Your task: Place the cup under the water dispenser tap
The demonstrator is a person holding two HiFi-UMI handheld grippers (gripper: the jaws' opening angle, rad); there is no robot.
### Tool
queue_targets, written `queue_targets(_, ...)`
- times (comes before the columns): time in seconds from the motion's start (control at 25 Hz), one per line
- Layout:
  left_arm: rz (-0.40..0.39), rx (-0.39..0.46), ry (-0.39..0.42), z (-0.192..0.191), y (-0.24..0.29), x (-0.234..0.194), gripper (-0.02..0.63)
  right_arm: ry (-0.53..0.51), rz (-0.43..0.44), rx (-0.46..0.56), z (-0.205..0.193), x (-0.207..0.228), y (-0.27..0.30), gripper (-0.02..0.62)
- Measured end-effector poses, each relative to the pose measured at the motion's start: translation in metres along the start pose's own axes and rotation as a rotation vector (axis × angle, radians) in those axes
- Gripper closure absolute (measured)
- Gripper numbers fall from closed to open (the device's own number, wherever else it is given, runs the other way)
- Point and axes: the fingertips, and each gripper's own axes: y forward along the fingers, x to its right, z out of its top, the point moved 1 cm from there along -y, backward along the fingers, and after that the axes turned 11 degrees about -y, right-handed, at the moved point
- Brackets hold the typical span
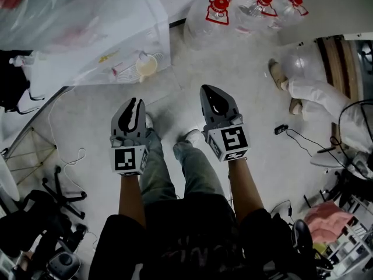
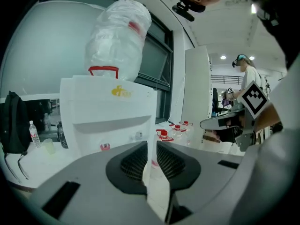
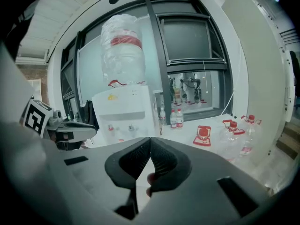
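The white water dispenser (image 2: pixel 108 116) with an upturned, plastic-wrapped bottle (image 2: pixel 119 36) stands ahead of both grippers; it also shows in the right gripper view (image 3: pixel 124 108). Its red tap (image 2: pixel 105 146) sits in the recess. From the head view a pale yellow cup (image 1: pixel 147 67) rests at the dispenser's front under the plastic wrap. My left gripper (image 1: pixel 135 102) hangs over the floor, its jaws a narrow gap apart with nothing between them (image 2: pixel 151 149). My right gripper (image 1: pixel 211 91) is beside it, jaws meeting at the tips, empty (image 3: pixel 150 142).
Large water bottles with red caps (image 1: pixel 220 7) stand on the floor beyond the grippers. Another person's feet (image 1: pixel 280 74) are at the right. A cable and small black device (image 1: pixel 281 129) lie on the floor; a chair base (image 1: pixel 58 191) is at the left. A small bottle (image 2: pixel 33 134) stands left of the dispenser.
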Motion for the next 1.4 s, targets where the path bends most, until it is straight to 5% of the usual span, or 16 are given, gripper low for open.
queue_targets(1.0,0.02,0.139,-0.048,0.134,-0.071,0.052,0.588,0.063,-0.078,0.118,0.114,0.021,-0.098,0.581)
queue_targets(1.4,0.006,0.199,0.003,0.184,-0.088,0.08,0.588,-0.024,-0.085,0.164,0.157,0.036,-0.136,0.581)
